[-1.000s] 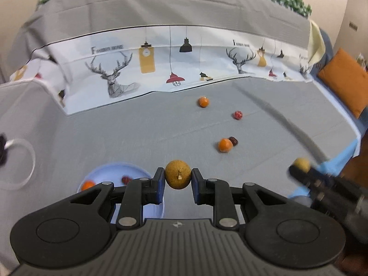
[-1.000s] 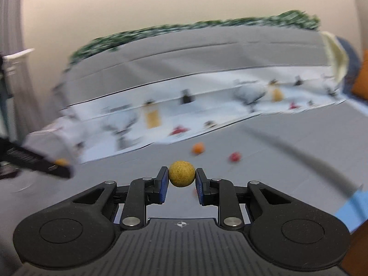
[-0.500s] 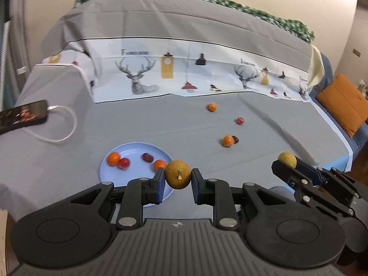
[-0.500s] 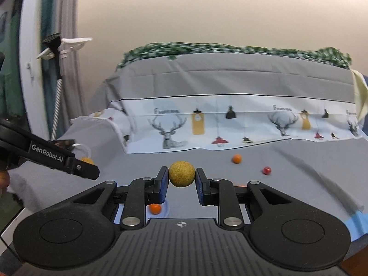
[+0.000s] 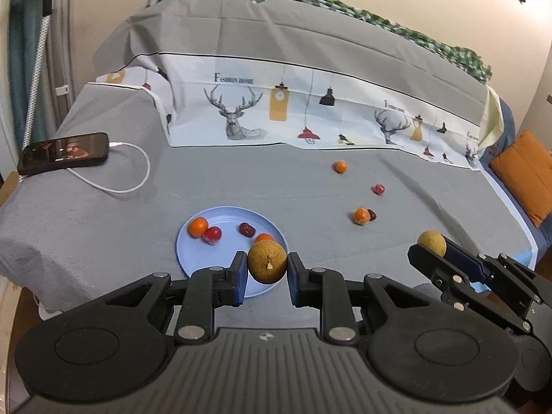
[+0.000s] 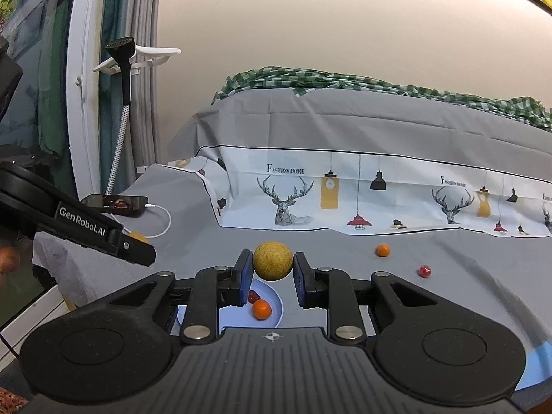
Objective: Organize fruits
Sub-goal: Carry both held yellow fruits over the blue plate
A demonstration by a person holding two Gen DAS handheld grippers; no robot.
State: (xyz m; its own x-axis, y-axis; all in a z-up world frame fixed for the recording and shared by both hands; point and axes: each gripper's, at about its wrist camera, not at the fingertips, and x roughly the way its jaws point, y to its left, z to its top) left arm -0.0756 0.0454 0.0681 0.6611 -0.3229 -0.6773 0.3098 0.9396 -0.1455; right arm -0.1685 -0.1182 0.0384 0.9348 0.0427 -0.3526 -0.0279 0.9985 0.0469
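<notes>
Both tongs (image 5: 267,270) (image 6: 272,270) clamp rough round tan fruits (image 5: 267,261) (image 6: 272,260)

Plate (image 5: 193,258) on bed (image 5: 103,214), near front edge; four small fruits (image 5: 198,226) in it. Phone (image 5: 63,152) far left on bed, cable (image 5: 138,179) trailing right. Four loose fruits (image 5: 361,215) right of plate, behind it. Cushion (image 5: 528,176) far right.
</notes>
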